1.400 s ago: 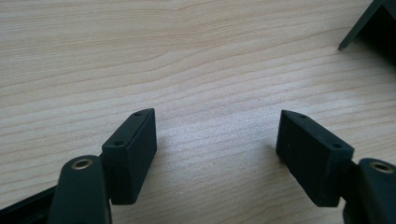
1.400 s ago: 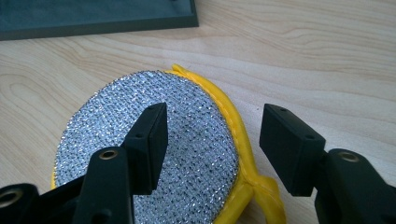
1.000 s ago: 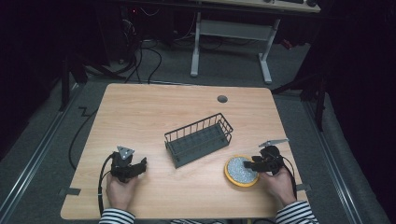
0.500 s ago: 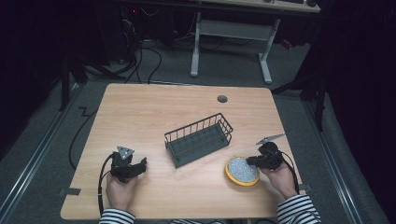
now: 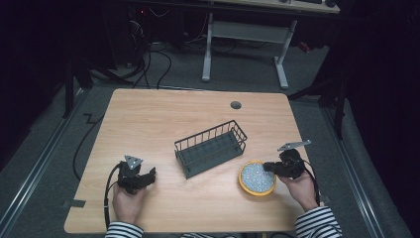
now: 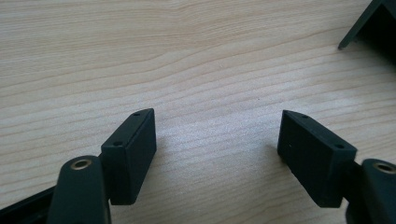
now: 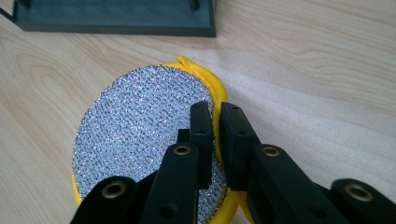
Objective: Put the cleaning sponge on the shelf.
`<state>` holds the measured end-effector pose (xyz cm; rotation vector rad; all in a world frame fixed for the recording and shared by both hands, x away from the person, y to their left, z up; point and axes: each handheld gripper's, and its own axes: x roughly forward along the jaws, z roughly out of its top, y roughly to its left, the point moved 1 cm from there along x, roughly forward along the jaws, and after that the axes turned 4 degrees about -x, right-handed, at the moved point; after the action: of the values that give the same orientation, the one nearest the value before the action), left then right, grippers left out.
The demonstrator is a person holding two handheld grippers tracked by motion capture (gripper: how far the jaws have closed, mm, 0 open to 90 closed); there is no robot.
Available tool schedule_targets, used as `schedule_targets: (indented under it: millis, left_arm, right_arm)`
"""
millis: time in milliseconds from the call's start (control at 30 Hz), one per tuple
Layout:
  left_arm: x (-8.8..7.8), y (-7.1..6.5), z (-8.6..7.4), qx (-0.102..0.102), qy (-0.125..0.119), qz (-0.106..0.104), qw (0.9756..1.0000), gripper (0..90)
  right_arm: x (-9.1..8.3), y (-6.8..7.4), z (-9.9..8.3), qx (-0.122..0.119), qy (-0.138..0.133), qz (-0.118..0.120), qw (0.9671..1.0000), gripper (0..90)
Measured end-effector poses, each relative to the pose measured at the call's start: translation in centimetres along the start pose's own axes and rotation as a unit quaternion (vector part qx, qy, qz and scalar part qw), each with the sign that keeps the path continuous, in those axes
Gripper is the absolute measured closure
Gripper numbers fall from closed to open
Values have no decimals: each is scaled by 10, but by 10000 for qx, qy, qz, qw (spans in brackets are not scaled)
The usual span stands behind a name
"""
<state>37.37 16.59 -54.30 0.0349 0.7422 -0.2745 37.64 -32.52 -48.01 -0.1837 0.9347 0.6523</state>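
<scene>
My right claw pinches the yellow scourer's rim, beside the wire basket; my left claw gapes empty.

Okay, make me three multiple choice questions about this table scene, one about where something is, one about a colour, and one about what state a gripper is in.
1. Where is the wire basket?
A. mid-table
B. on the floor
C. in the person's hand

2. What colour is the round scrubber's rim?
A. red
B. yellow
C. blue

3. How does the right hand-held gripper stand?
A. wide open over bare wood
B. lying unheld
C. shut on the scrubber's rim

Answers: 1 A, the high view shows it on the table centre; 2 B, the right gripper view shows yellow; 3 C, its jaws pinch the rim.
</scene>
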Motion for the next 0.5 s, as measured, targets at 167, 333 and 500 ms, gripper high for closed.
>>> schedule_targets:
  millis: [167, 333, 500]
  left_arm:
    - [0, 0, 0, -1, -2, 4, 10000, 288]
    - [0, 0, 0, 0, 0, 3, 10000, 287]
    - [0, 0, 0, 2, 2, 3, 10000, 287]
  right_arm:
    - [-8, 0, 7, -63, -117, 1, 9999, 846]
    - [-19, 1, 14, -78, -313, 93, 9994, 845]
    - [-28, 1, 23, -96, -475, 152, 9987, 846]
